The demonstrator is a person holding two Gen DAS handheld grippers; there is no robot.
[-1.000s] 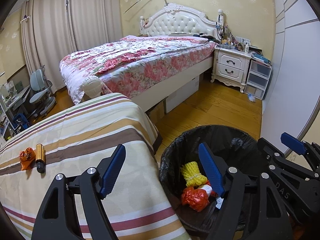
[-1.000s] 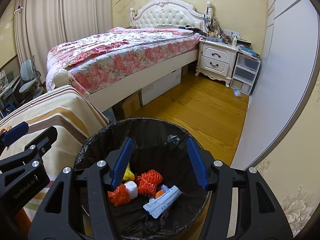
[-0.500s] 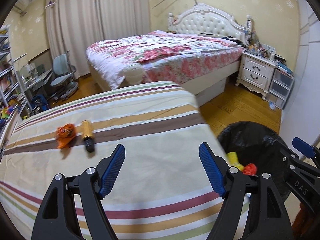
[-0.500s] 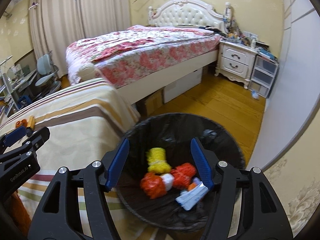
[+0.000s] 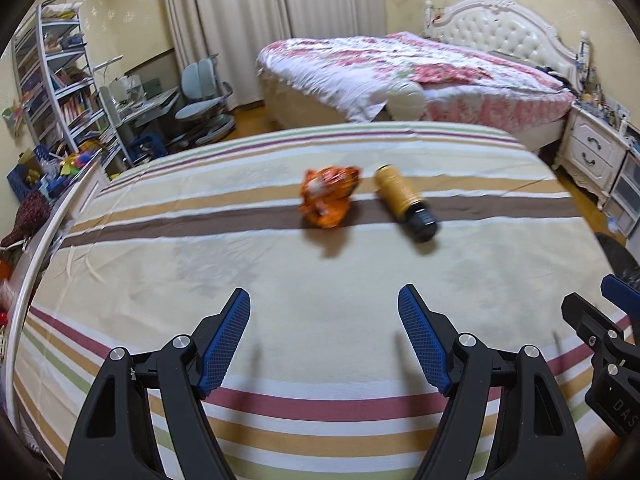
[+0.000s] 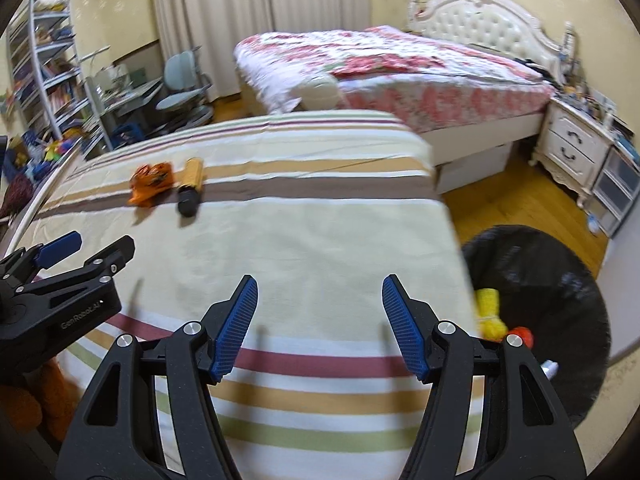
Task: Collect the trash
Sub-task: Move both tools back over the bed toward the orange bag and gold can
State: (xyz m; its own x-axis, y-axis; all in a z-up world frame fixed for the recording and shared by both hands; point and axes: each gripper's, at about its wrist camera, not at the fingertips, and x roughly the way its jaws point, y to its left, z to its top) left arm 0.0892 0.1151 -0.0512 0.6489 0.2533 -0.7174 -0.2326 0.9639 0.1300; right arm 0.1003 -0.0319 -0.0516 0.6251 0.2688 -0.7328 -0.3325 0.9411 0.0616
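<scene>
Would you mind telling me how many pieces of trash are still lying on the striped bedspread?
2: an orange wrapper on the brown stripe, and a gold bottle with a black cap just right of it. None seems hidden.

Left gripper (image 5: 324,336) and right gripper (image 6: 318,322), side by side, both angled downward; jaws of each stand apart, empty, the right's having just been opening.

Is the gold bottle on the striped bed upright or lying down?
Lying down. The gold bottle rests on its side on the striped bed, black cap end toward the camera, beside the orange wrapper.
</scene>
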